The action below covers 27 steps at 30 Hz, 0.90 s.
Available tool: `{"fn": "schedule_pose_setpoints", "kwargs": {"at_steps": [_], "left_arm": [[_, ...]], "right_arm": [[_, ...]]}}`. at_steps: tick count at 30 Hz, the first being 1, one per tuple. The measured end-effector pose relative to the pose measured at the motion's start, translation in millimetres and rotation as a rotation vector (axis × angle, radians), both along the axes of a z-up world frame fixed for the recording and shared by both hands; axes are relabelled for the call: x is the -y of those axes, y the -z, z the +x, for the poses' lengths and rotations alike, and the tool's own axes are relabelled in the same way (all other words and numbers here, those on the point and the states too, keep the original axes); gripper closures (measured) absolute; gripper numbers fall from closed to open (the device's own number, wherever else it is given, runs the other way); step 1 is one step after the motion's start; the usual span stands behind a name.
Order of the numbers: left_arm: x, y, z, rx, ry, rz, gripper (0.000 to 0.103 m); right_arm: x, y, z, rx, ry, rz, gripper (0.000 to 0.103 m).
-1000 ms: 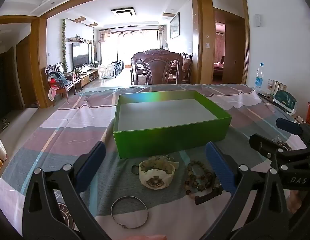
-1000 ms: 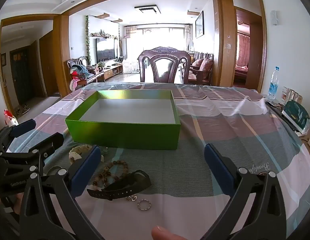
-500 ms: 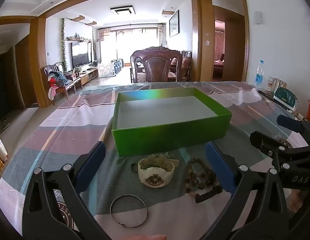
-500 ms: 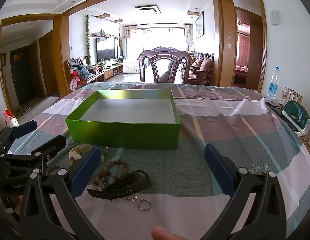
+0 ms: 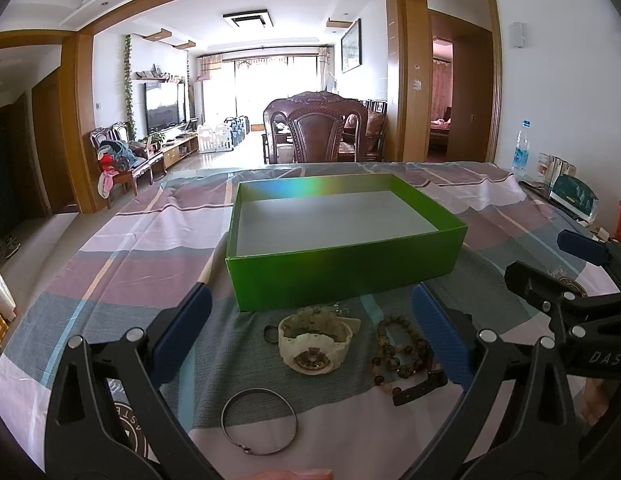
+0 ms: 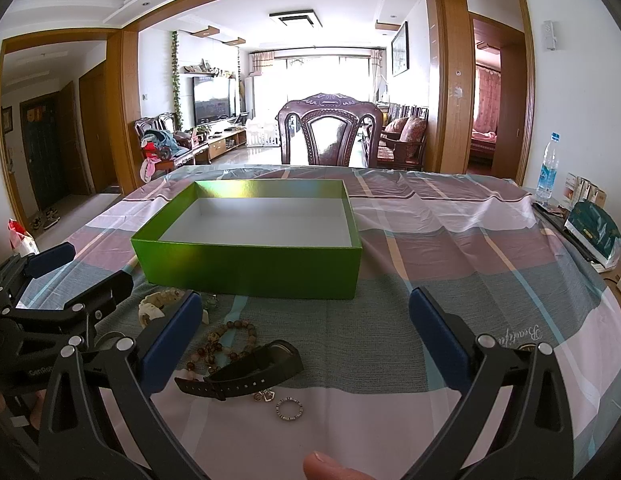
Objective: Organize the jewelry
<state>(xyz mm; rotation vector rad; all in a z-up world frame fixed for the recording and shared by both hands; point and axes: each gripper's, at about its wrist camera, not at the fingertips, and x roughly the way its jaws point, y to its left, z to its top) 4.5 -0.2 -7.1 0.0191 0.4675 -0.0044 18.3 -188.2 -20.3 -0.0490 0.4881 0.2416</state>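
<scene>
Nothing has shifted much since a second ago: your left gripper (image 5: pixel 310 332) hovers spread wide and empty over the white watch (image 5: pixel 313 342), which lies just in front of the green box (image 5: pixel 342 276). Your right gripper (image 6: pixel 302 336) is equally spread, empty, farther off.

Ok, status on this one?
Both tongs open, left, right, holding nothing. Green box empty. White watch, beads, bangle on cloth. Nothing blocking.

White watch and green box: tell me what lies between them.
In the left wrist view, a pale beaded bracelet lies between the white watch and the green box, at the foot of the box's near wall, touching the watch's far side.
</scene>
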Motion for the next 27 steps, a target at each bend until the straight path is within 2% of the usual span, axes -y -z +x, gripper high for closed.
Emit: {"fn": "schedule_pose_setpoints", "kwargs": {"at_steps": [27], "left_arm": [[-3.7,4.5,3.6,-0.020,-0.012,-0.004,0.004]], "right_arm": [[-2.6,3.5,1.1,-0.008,-0.004,0.000,0.002]]}}
